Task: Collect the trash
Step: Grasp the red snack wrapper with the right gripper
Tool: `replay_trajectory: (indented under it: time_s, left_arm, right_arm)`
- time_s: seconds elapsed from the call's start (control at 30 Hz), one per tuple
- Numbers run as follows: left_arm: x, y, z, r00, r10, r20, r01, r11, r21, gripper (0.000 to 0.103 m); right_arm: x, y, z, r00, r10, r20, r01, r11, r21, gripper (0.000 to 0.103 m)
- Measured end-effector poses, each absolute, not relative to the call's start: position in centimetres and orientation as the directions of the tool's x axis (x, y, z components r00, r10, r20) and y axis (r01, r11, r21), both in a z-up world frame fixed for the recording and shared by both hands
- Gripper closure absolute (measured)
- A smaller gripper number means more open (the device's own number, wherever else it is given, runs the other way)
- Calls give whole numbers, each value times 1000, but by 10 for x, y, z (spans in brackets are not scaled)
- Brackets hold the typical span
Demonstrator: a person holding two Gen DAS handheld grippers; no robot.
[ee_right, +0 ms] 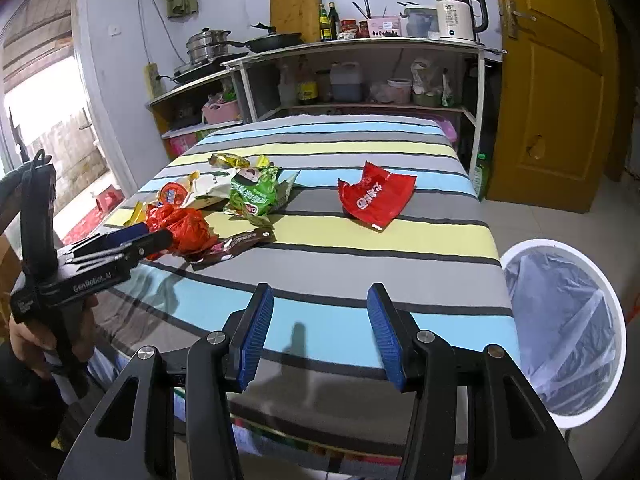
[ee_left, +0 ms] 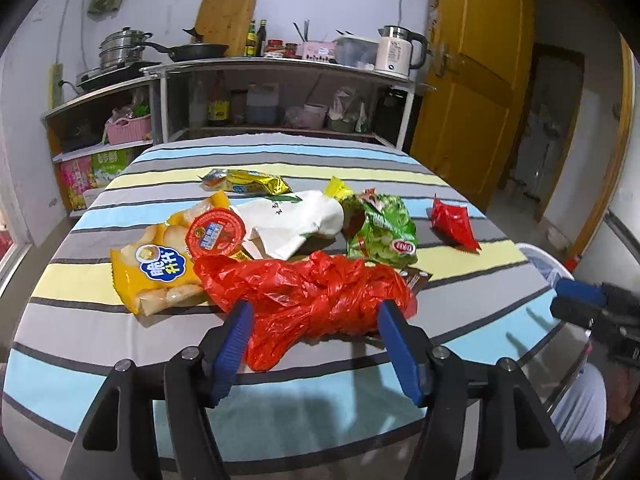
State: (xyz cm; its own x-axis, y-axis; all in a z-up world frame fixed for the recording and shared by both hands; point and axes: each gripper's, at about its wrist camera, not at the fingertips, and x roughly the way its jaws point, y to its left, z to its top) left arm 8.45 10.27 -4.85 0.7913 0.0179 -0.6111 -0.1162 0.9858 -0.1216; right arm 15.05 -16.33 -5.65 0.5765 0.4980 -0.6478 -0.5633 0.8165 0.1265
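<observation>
Two grippers over striped table. Left gripper spread wide, red plastic bag between blue pads, contact unclear, not yet pinched. Best squeezed at knotted middle, lifted clear of wrappers beyond. Right gripper spread, holding nothing; lined bin just right of jaws.

Left wrist cam sits low at the near edge of the striped table, looking across it, right up close on the red plastic bag. Right wrist cam hangs further right and a bit back, facing the same way, catching the white bin at far right. Both share the tabletop, the trash pile and the far kitchen shelf.
</observation>
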Motion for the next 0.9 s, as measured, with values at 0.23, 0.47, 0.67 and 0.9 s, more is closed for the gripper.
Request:
replay_trajectory:
  time_s: [0.23,0.47,0.67,0.9]
  left_arm:
    - [84,109,-50,792,17,-611,-96,991,-97,37]
    - [88,106,-55,784,42,-620,-91,995,-49,41]
    - [89,107,-56,779,32,-627,-96,993,-68,74]
    - [91,113,-62,766,-17,-642,-95,986,-139,100]
  right_arm:
    - [163,-160,-58,580,482,-656,-550,826,120,53]
    - [184,-165,-58,609,445,-657,-502,857,115,53]
    - [211,-161,-60,622,415,-664,-470,876,107,53]
    - [238,-133,-62,613,415,-672,-498,864,80,53]
